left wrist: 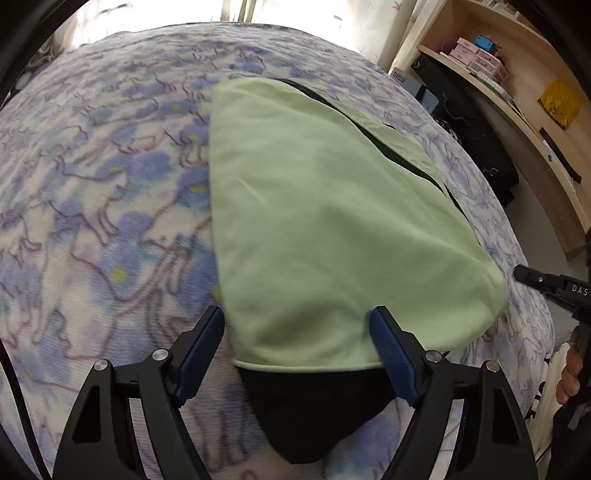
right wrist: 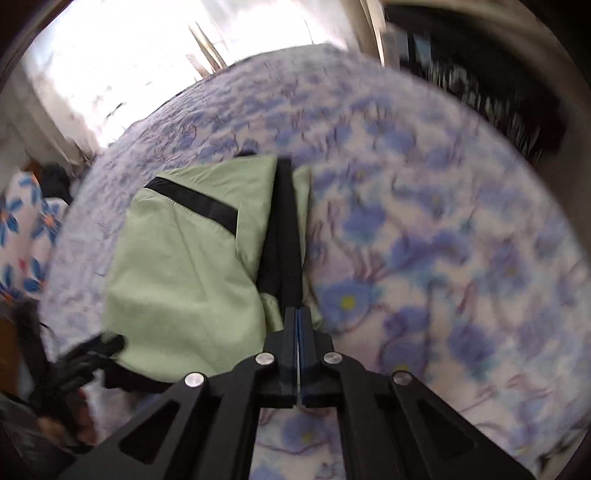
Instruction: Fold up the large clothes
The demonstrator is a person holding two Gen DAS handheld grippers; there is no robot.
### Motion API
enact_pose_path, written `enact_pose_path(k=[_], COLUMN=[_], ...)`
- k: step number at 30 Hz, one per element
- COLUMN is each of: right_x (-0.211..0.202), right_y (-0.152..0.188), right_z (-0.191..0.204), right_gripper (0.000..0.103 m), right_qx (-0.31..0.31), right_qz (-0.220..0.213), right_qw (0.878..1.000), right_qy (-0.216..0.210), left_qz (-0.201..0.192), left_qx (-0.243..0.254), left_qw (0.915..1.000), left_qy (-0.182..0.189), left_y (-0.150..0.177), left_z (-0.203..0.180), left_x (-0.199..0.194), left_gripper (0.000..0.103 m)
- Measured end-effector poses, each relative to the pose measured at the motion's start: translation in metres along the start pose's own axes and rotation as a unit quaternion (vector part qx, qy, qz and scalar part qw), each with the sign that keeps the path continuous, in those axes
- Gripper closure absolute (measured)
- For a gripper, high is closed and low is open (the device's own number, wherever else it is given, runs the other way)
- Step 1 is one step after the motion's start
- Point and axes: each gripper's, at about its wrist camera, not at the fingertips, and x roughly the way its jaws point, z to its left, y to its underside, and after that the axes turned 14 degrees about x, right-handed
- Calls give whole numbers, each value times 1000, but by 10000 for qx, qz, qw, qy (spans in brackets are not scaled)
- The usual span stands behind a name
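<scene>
Daylight floods in from a window (left wrist: 236, 11) beyond the far edge of the bed (left wrist: 92, 177), where it burns out to pure white in both views. The floral bedspread is evenly bright, with only soft shadow under the green garment (left wrist: 314, 206). The left wrist view is mostly sharp, slightly smeared at lower left. The right wrist view is motion-blurred throughout. Both fisheye frames bow the bed and darken to black at the corners.

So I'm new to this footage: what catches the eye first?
A pale green garment with black trim lies partly folded on a blue-flowered bedspread. The left tongs stand open around its near edge, while the right tongs are shut at its right edge.
</scene>
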Motion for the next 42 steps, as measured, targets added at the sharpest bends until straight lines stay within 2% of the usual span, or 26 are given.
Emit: enact_pose_path(k=[5, 7, 9, 13, 16, 19, 20, 22, 25, 30, 32, 36, 39, 41, 42], right_x=[6, 17, 30, 57, 75, 94, 94, 88, 55, -7, -18, -26, -11, 1, 6], right_y=[-12, -19, -24, -27, -29, -28, -26, -22, -14, -9, -10, -16, -21, -28, -27], right_z=[8, 14, 18, 29, 37, 43, 45, 51, 60, 49, 40, 10, 4, 2, 5], right_gripper=[100, 84, 76, 76, 76, 76, 76, 91, 99, 103, 103, 103, 101, 93, 77], right_qx=[248, 222, 229, 27, -116, -255, -340, -565, -889, -901, -887, -498, -67, 148, 182], right_qz=[160, 268, 424, 750, 985, 1215, 1119, 817, 242, -480, -684, -528, -169, 49, 103], right_qw=[9978, 9975, 9970, 9965, 9940, 9916, 9926, 9950, 9956, 9944, 9922, 9972, 9994, 9981, 9974], right_qy=[-596, -623, -612, -376, -459, -364, -340, -40, 163, 268, 543, 158, -308, -597, -687], left_qz=[-15, 19, 9, 1, 19, 38, 37, 24, 1, -66, -48, -39, -34, -27, -21], left_qx=[-5, -30, 25, 84, 19, -20, -9, 36, 163, 314, 362, 448, 463, 441, 418], left_qw=[10000, 10000, 10000, 10000, 10000, 9999, 10000, 10000, 9999, 9995, 9993, 9987, 9986, 9988, 9990], left_qy=[-22, 19, -25, -24, 57, 94, 74, 28, -29, -2, -114, -227, -251, -211, -169], left_y=[1, 1, 0, 0, 0, -1, -1, -3, -6, -11, -12, -9, -10, -10, -10], left_z=[-4, -4, -5, 2, 7, 9, 9, 7, 3, -6, -11, -13, -15, -14, -13], left_x=[0, -1, -3, -6, -5, -3, -3, -5, -8, -14, -12, -7, -7, -7, -8], left_gripper=[23, 23, 23, 23, 23, 23, 23, 23, 23, 23, 23, 23, 22, 22, 22])
